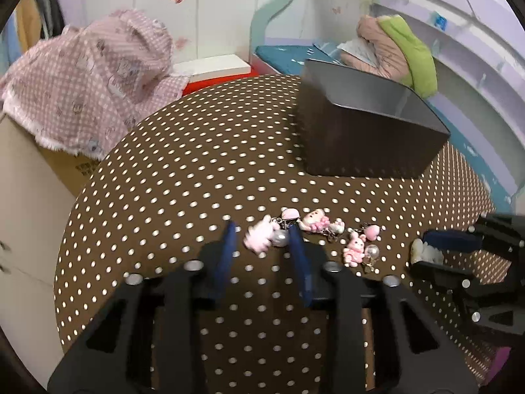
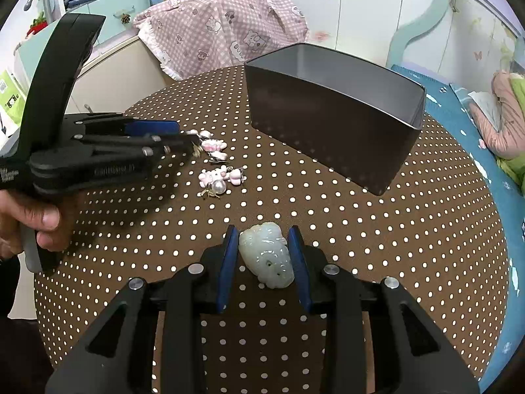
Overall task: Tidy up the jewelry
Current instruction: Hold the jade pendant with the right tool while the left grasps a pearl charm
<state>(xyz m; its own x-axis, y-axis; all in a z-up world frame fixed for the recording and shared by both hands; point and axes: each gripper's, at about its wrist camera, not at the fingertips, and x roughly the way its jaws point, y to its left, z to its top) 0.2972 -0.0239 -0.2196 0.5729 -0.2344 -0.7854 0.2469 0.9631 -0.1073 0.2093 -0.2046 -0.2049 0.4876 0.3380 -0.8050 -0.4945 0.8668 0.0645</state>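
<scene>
Straddling charms on the polka-dot tablecloth (image 2: pixel 393 246).
Left gripper (image 1: pixel 262 233) spread around pink charm (image 1: pixel 259 238); right gripper (image 2: pixel 264 243) spread around jade pendant (image 2: pixel 265 256).

Pink checked cloth (image 2: pixel 226 32) drapes a cardboard box (image 1: pixel 29 177) beyond the dotted table (image 2: pixel 410 229).

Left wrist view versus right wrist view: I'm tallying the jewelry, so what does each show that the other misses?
Only the left wrist view shows the pink charm with a pearl, between the open left gripper fingers. Only the right wrist view shows the whole jade pendant, between the open right gripper fingers, and the hand. Both show the pink charms, tin and table.
</scene>
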